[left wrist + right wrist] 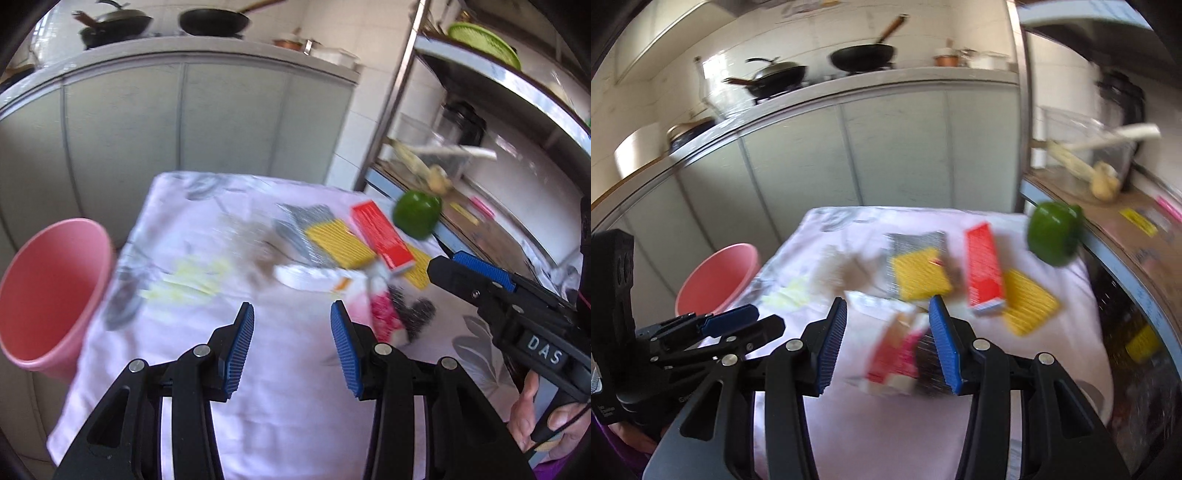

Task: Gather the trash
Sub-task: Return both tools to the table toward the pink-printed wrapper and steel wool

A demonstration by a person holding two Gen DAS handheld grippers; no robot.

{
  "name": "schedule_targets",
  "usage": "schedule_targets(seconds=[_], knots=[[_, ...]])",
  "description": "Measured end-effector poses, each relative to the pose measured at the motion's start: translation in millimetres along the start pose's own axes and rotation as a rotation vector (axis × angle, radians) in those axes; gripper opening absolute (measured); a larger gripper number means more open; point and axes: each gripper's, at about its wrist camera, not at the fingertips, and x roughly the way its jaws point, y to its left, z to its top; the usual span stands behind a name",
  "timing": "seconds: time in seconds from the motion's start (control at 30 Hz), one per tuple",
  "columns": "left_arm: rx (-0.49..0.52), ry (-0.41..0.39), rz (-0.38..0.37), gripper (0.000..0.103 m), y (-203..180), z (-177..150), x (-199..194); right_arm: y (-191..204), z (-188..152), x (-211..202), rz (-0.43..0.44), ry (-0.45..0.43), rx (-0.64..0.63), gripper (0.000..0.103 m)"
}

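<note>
Both tools, left tool [291, 343] and right tool [888, 349], are spread and empty. Wrappers [894, 354] lie on the counter [886, 435]; the pink bin [51, 291] stands beside it. Risk: thin wrappers may slip from the pads.

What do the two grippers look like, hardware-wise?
Both grippers, left and right, have black plastic linkage fingers with silver pivot pins and ribbed blue pads. The right gripper's body carries a white "DAS" label and a thin red cable near its handle.

Two yellow sponges [921, 273] [1030, 301], one red box [984, 271], one green pepper [1054, 232], one pink bin [716, 282].
</note>
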Motion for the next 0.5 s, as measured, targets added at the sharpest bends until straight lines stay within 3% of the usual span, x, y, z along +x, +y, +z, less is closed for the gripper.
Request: schedule_targets(seconds=[0.23, 0.5], knots=[[0.042, 0.061, -0.074, 0.042, -29.3, -2.2, 25.6, -41.9, -21.2, -3.7, -0.045, 0.020, 0.075, 0.047], [0.059, 0.121, -0.081, 0.038, -44.8, -3.7, 57.7, -60.0, -32.2, 3.8, -0.048, 0.053, 0.119, 0.047]])
